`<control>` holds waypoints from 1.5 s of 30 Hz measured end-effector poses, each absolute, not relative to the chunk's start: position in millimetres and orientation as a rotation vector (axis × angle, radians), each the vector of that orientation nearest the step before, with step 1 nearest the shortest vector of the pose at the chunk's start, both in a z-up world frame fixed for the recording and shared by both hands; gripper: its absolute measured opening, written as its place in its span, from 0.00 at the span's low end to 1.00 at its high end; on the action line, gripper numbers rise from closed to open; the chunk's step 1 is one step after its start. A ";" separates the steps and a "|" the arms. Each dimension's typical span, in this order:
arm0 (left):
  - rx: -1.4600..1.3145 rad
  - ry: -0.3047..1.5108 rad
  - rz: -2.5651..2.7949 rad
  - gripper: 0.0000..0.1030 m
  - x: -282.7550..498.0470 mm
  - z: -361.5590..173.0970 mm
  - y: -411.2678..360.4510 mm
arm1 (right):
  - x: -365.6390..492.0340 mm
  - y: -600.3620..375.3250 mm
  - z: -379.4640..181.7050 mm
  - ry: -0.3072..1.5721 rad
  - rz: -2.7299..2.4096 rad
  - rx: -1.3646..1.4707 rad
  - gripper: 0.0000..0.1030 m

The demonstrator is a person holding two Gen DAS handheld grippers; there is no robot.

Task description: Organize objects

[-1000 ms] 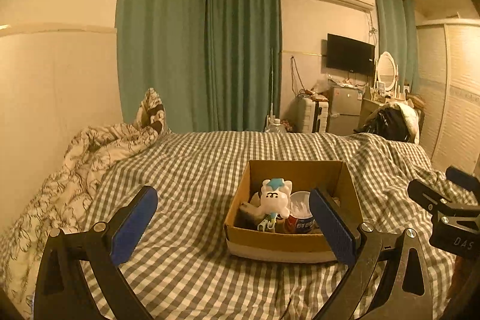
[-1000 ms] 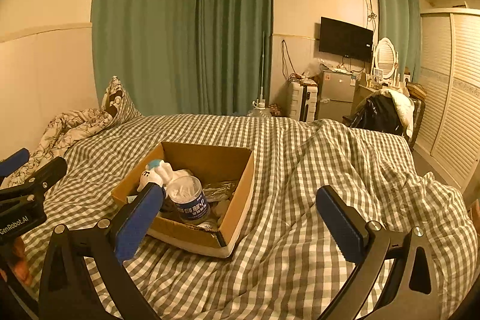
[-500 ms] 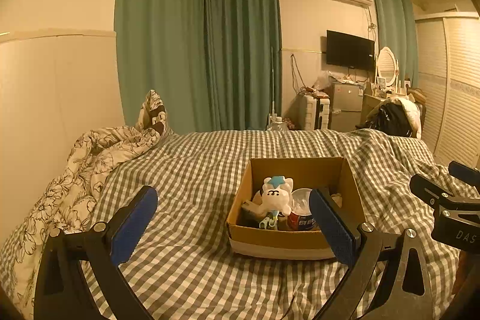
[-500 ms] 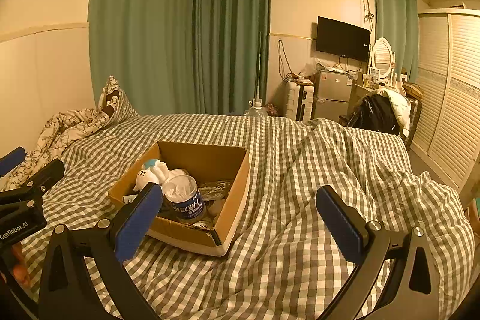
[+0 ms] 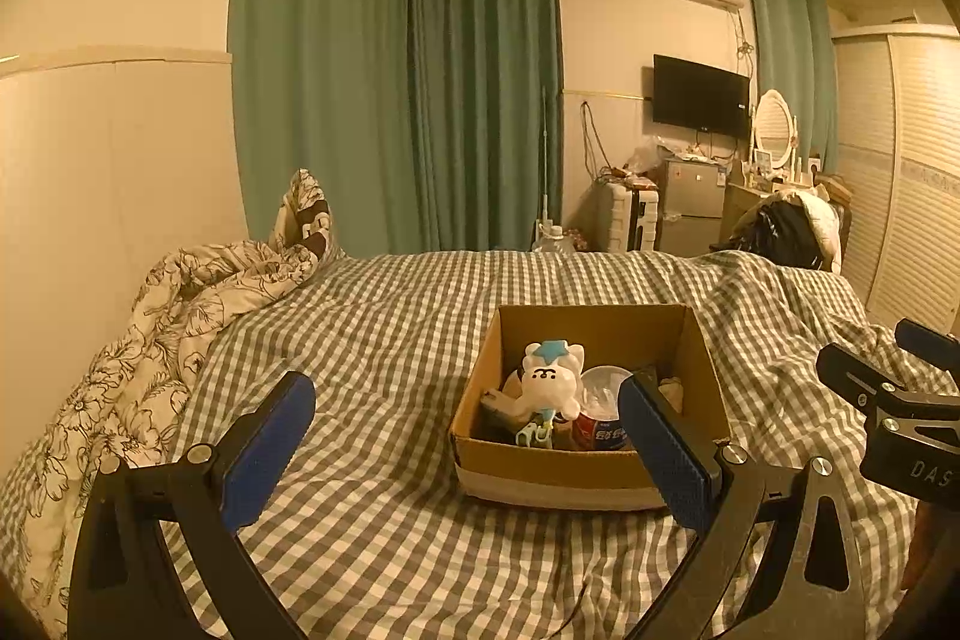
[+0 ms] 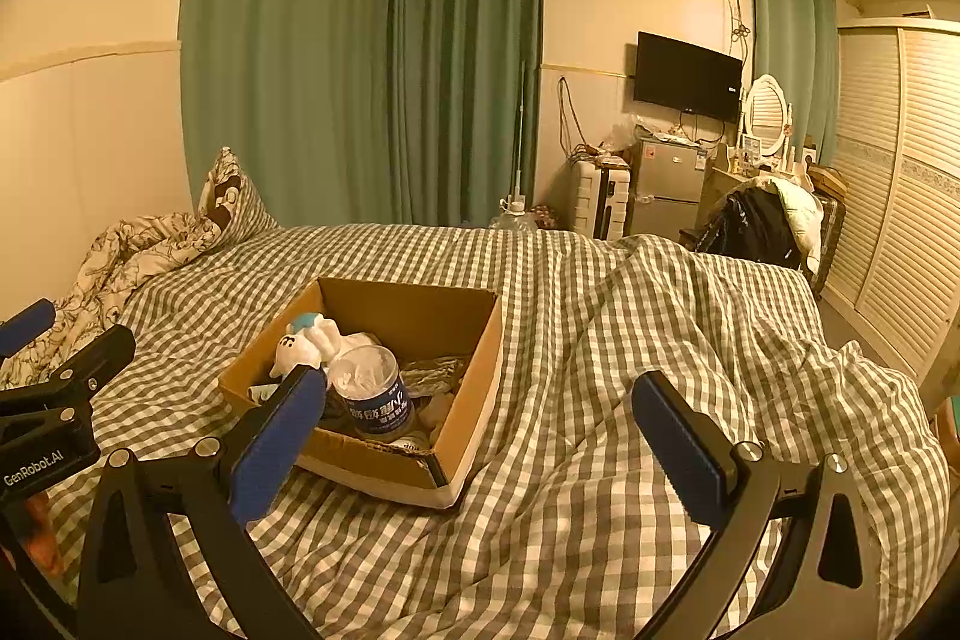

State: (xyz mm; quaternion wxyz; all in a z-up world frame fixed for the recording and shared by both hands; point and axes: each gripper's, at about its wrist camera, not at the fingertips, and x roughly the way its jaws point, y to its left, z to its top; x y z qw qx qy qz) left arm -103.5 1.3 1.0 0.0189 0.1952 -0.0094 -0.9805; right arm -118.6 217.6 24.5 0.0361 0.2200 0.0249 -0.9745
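An open cardboard box (image 5: 591, 475) sits on the checked bed cover; it also shows in the right wrist view (image 6: 474, 376). Inside it are a white plush toy with a blue star (image 5: 549, 379), also seen from the right (image 6: 312, 343), a round tub with a blue label (image 6: 375, 391) (image 5: 600, 433), and crumpled wrappers (image 6: 435, 370). My left gripper (image 5: 465, 442) is open and empty, held back from the box's near side. My right gripper (image 6: 474, 436) is open and empty, to the right of the box. Each gripper shows at the edge of the other's view.
The checked bed cover (image 6: 600, 340) is rumpled into folds on the right. A flowered quilt and pillow (image 5: 180, 304) lie at the left by the wall. Beyond the bed stand green curtains (image 5: 420, 100), a small fridge (image 6: 666, 190), a dresser with mirror and a wardrobe (image 6: 900, 190).
Both grippers have risen and drawn back a little, so the box sits lower and farther in each view. Both stay open. Nothing in the box has moved.
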 end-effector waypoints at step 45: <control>0.611 -0.019 -3.035 1.00 -101.6 -3.0 2.5 | -117.6 219.1 21.0 0.076 -2.994 0.688 1.00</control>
